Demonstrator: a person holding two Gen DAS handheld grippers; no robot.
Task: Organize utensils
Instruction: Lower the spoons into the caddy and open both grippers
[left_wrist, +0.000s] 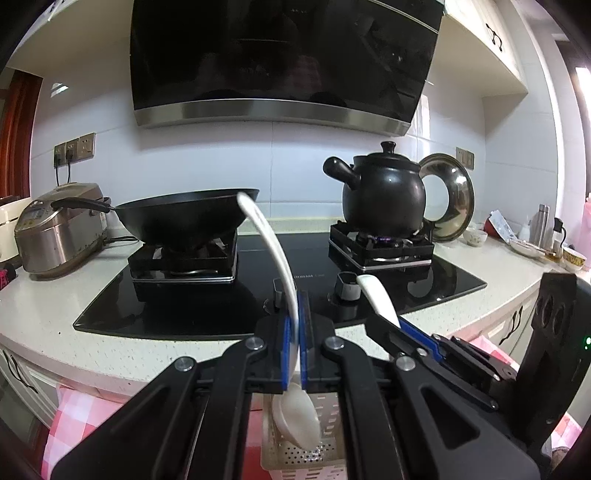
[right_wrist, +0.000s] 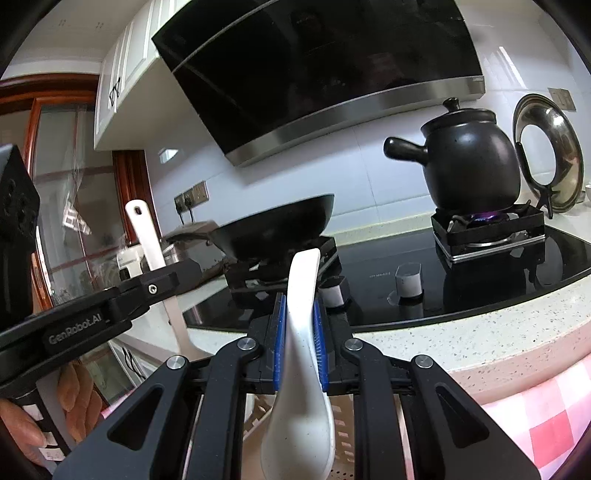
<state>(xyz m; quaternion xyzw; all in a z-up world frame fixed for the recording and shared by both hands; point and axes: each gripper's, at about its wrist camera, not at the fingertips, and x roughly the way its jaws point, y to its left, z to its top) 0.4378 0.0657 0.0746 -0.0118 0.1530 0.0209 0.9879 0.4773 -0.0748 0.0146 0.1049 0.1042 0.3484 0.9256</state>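
Note:
My left gripper (left_wrist: 298, 325) is shut on a long white spoon (left_wrist: 273, 254), handle up and forward, bowl hanging down over a beige perforated utensil basket (left_wrist: 325, 454). My right gripper (right_wrist: 300, 332) is shut on a shorter white ceramic spoon (right_wrist: 301, 354), bowl down over the same basket (right_wrist: 341, 435). In the left wrist view the right gripper (left_wrist: 402, 332) shows at right with its spoon handle (left_wrist: 380, 297) sticking up. In the right wrist view the left gripper (right_wrist: 162, 284) shows at left with its spoon handle (right_wrist: 146, 232) rising.
A black glass hob (left_wrist: 303, 266) lies ahead on the white counter (left_wrist: 55, 314). A black wok (left_wrist: 184, 218) sits on the left burner, a black clay pot (left_wrist: 384, 195) on the lit right burner. A rice cooker (left_wrist: 59, 232) stands left; a steel lid (left_wrist: 452, 199) and bowls stand right.

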